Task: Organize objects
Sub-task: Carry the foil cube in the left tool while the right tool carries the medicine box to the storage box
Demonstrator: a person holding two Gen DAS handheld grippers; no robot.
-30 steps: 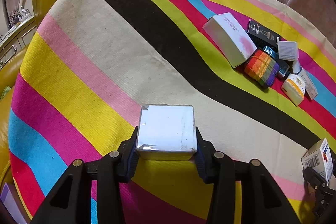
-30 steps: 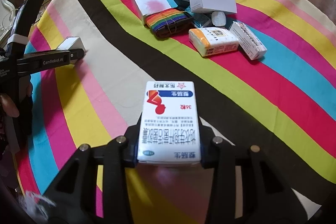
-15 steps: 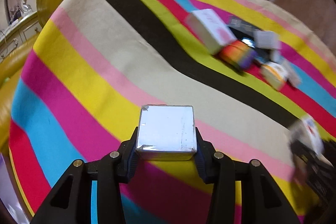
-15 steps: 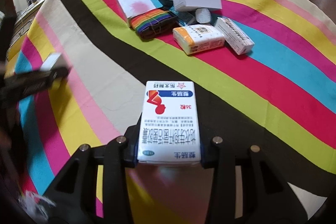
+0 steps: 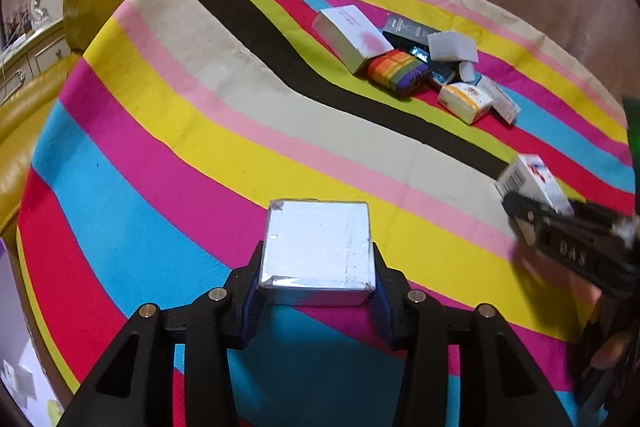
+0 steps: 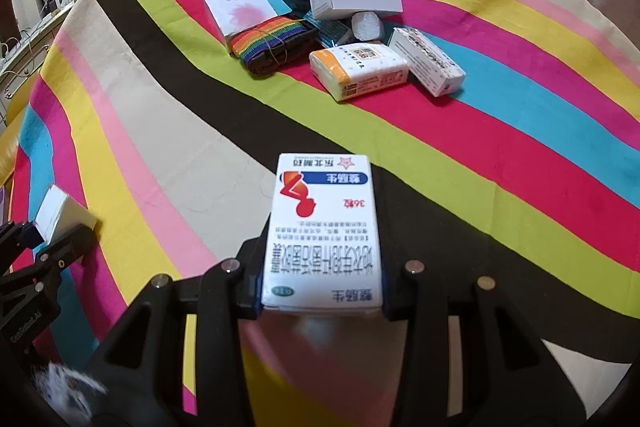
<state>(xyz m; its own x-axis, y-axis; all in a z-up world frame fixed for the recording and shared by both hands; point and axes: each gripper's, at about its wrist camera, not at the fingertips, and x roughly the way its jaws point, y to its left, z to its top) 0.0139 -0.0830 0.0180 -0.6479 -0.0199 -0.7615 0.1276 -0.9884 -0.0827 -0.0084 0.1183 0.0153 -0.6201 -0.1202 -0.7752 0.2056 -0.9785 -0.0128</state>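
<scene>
Left wrist view has the left gripper [image 5: 318, 281] clamped on a silver box [image 5: 318, 247], so I'd lower it flat onto the striped cloth [image 5: 180, 131] right ahead before letting go.

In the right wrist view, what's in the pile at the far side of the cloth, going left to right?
Pink-stained white box → rainbow strap → orange-ended packet → printed white box.

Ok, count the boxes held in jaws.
2: a silver box in the left jaws, a red-and-white medicine box in the right jaws. None looks hidden.
</scene>
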